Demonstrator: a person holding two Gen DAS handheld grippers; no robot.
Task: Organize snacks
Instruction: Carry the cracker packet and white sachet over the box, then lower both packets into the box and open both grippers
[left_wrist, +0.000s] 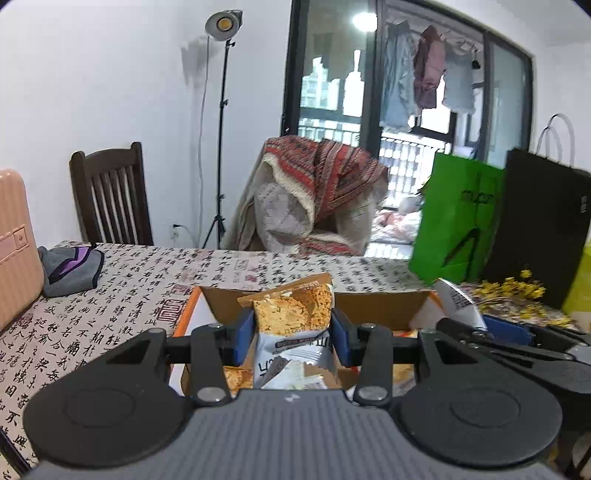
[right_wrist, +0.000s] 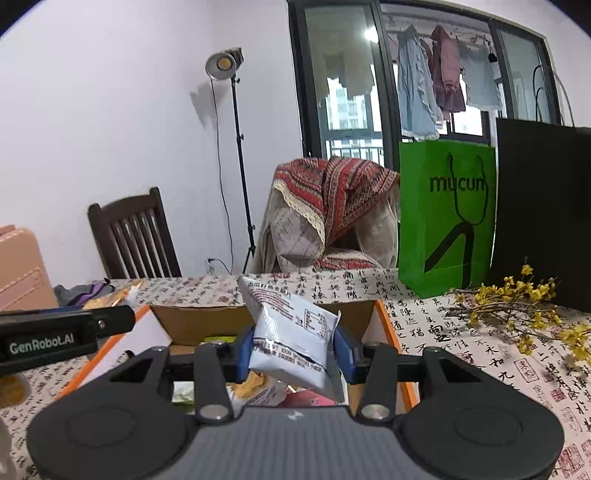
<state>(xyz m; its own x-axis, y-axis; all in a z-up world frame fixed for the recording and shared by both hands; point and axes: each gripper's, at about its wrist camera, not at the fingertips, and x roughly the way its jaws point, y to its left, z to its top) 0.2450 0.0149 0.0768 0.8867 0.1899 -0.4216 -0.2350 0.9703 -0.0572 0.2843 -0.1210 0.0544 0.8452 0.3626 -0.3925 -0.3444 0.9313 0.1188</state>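
Left wrist: claw (left_wrist: 293, 338) hides box (left_wrist: 380, 306) contents.

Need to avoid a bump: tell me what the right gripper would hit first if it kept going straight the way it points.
Probably the far wall of the cardboard box, since the right gripper, shut on a white snack packet, points slightly downward over it. Depth is unclear.

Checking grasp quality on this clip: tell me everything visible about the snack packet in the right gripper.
The snack packet is a small sealed pouch of glossy white film with dark printed text and a nutrition table, its edge seams crimped. It sits tilted, top corner leaning left, and slightly crumpled. The right gripper is shut on it, blue pads pressing both sides at mid-height. It hangs above the open cardboard box, touching nothing else visible.
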